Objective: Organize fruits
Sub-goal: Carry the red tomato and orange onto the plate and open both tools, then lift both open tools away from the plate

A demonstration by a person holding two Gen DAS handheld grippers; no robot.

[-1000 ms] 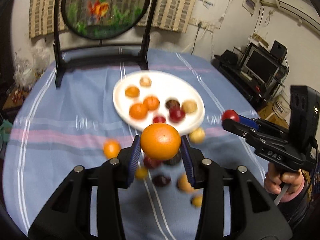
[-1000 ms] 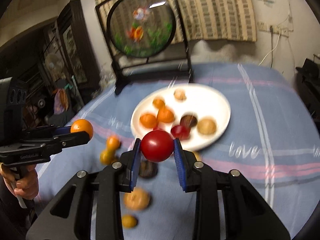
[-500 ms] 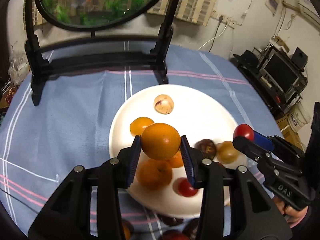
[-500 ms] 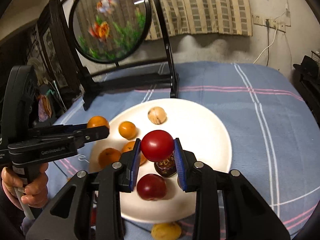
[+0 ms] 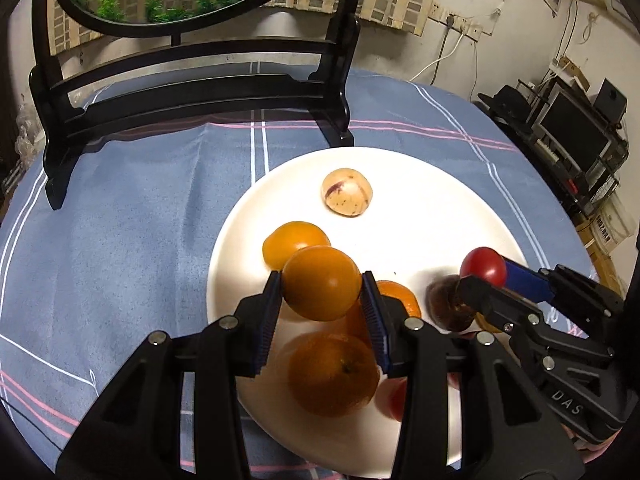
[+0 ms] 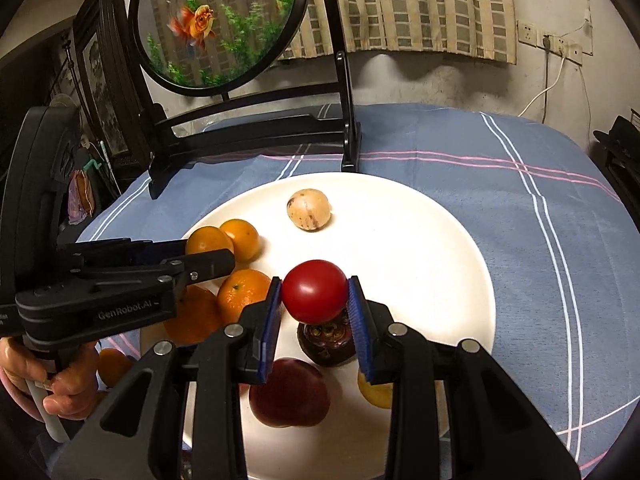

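Orange fruit (image 5: pixel 321 289): small, round, smooth glossy skin, no dents. Judging by looks, light and firm with a bit of give; skin likely slick, so it can squirt out if squeezed off-centre. Best hold is across the widest part, which is where the pads sit now. Left hand-held gripper (image 5: pixel 322 300) is clamped on it, fruit at the fingertips, hanging above the white plate (image 5: pixel 420 184).

Red fruit (image 6: pixel 314 290): tomato-like, shiny, taut skin. Probably softer and easier to bruise or split than the orange one, so light squeeze only, again across the middle. Right hand-held gripper (image 6: pixel 315 300) is clamped on it, both blue pads (image 6: pixel 357 316) touching its sides, also above the plate.

Outward from the left gripper: directly below the tips sit two tangerines (image 5: pixel 332 372), another orange fruit (image 5: pixel 294 240) just ahead and slightly left, a pale speckled fruit (image 5: pixel 347 195) further ahead. The right gripper sits off to the right.

Outward from the right gripper: a dark brown fruit (image 6: pixel 328 340) right under the tips, a dark red one (image 6: pixel 289 394) below and nearer, a yellow one (image 6: pixel 374 392) under the right finger, oranges to the left.

Release low: round fruit will roll on the plate. Plate rests on the counter under a blue checked cloth (image 6: pixel 540 216); black framed stand (image 5: pixel 192 92) beyond it.
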